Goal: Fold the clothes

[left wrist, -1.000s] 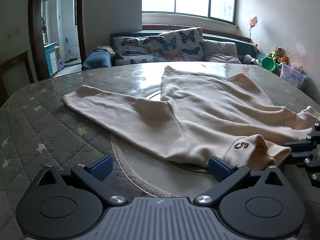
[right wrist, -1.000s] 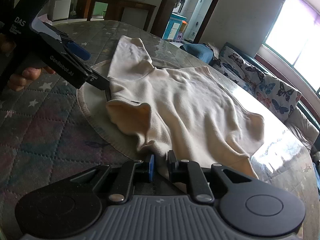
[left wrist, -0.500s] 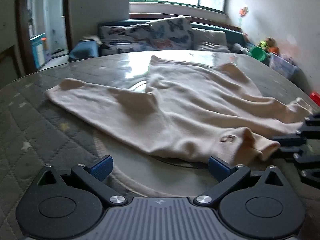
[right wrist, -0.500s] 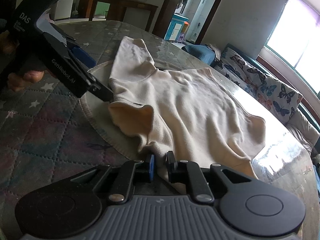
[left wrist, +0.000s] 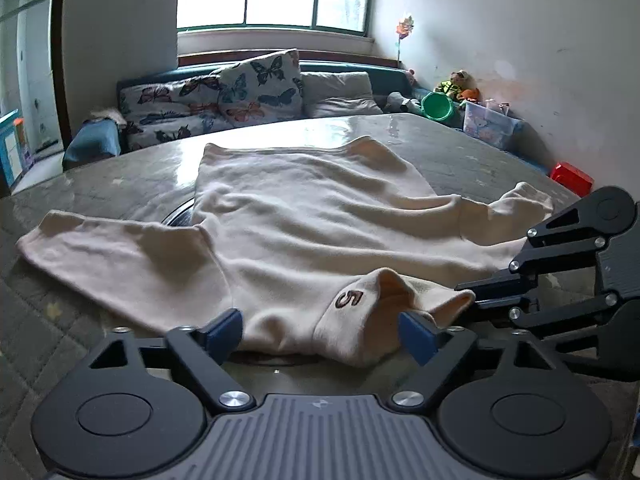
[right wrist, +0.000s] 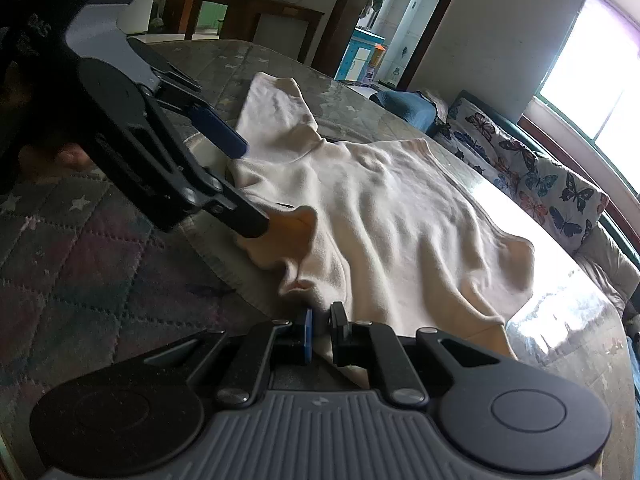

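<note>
1. In my left wrist view, a butterfly-print cushion sits on the sofa at upper centre, a green bucket and a clear storage box at upper right, and a red block at the right edge.
2. The cream sweater lies spread across the round quilted surface, one sleeve reaching left, its collar with a stitched "5" bunched at lower centre.
3. My left gripper has its jaws spread wide, straddling the collar; the blue pads sit beside the cloth, grasping nothing.
4. My right gripper has its jaws clenched on a fold of the sweater's near edge at the bottom of my right wrist view.
5. There, my left gripper's body covers the upper left, hiding most of the hand behind it.
</note>
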`<state>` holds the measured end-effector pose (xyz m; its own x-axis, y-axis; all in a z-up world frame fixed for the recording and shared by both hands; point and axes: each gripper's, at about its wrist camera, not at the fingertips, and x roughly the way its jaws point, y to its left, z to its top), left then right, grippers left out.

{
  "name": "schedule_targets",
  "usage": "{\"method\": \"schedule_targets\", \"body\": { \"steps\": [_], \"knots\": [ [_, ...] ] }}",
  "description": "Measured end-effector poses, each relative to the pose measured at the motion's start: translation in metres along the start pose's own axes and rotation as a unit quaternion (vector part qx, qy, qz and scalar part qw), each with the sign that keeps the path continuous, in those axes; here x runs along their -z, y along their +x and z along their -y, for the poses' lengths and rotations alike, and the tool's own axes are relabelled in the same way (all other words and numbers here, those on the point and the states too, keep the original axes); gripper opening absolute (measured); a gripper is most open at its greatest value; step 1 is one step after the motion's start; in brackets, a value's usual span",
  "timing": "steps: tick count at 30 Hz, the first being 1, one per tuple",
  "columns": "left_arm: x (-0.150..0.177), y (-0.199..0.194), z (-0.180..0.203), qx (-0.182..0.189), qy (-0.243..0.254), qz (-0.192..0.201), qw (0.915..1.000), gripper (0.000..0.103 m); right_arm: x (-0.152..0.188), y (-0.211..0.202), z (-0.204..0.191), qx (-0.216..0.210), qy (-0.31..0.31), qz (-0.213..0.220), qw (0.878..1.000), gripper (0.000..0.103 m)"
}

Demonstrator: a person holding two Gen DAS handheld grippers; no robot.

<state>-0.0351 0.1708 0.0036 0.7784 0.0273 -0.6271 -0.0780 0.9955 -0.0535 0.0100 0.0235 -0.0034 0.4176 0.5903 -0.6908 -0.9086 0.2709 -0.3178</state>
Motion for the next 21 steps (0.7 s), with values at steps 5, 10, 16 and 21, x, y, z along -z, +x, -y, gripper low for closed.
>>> {"method": "schedule_targets", "body": {
  "steps": [5, 10, 16, 21],
  "knots": [
    [0.003, 0.008, 0.005, 0.004, 0.022, -0.008, 0.9997, 0.035, 0.001, -0.001, 0.0, 0.0, 0.001, 0.002, 1.0, 0.008],
    [0.005, -0.001, 0.001, 0.007, 0.037, 0.001, 0.9993, 0.015, 0.003, -0.005, -0.001, -0.003, -0.004, 0.005, 1.0, 0.006],
    [0.015, -0.019, -0.001, 0.018, 0.075, -0.012, 0.997, 0.012, 0.007, -0.018, -0.011, -0.025, -0.031, 0.005, 0.999, 0.005],
    [0.027, -0.039, 0.004, 0.043, 0.091, -0.031, 0.9944, 0.012, 0.015, -0.039, -0.028, -0.061, -0.068, -0.012, 0.996, 0.005]
  ]
}}
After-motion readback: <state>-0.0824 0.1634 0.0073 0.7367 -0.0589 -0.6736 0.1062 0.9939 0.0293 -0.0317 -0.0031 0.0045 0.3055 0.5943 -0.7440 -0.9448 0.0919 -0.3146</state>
